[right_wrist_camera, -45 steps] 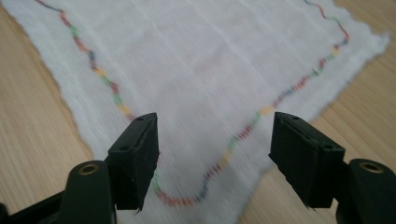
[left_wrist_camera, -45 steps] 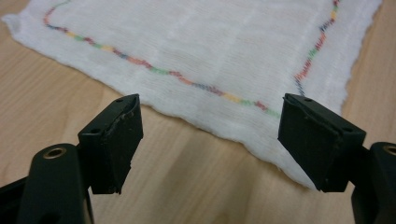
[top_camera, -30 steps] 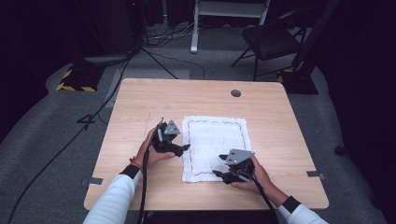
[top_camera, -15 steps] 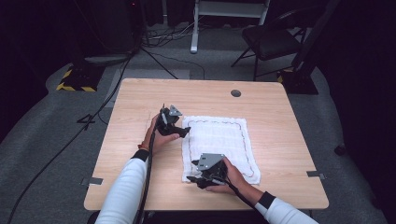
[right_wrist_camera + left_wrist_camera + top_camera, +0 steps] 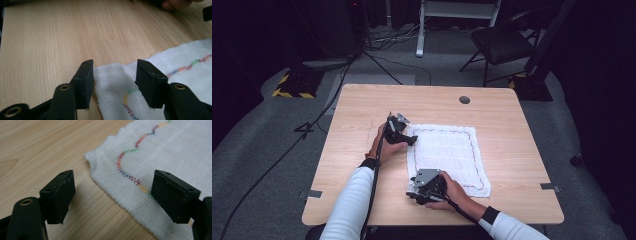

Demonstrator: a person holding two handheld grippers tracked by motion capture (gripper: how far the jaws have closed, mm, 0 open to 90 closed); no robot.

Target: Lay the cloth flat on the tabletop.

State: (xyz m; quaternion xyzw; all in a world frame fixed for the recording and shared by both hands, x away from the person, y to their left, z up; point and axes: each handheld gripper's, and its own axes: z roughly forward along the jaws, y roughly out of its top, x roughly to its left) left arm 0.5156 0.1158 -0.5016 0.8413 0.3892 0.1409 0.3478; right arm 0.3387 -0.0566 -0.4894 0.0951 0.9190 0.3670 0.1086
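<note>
At the middle of the high view a white cloth [image 5: 447, 152] with a wavy coloured stitch line is spread flat on the table [image 5: 362, 110], its edges well inside the wood. The left gripper [image 5: 412, 140] is held at the cloth's upper left corner, and in the left gripper view its jaws stand wide apart — one over bare wood at lower left, the other over the cloth [image 5: 160, 147] at right, with the corner between them and nothing pinched. The right gripper [image 5: 414, 192] is set at the lower left corner; in the right gripper view its jaws have just been closing, yet a gap remains and the cloth [image 5: 115, 75] lies between them unclamped. A grip on both corners seems to be in preparation. If the right jaws are closed too high, the thin weave may be missed or only a few threads caught — the corner would then slip out on lifting. Should one corner be raised before the other is secured, the cloth could be dragged askew and bunched.
</note>
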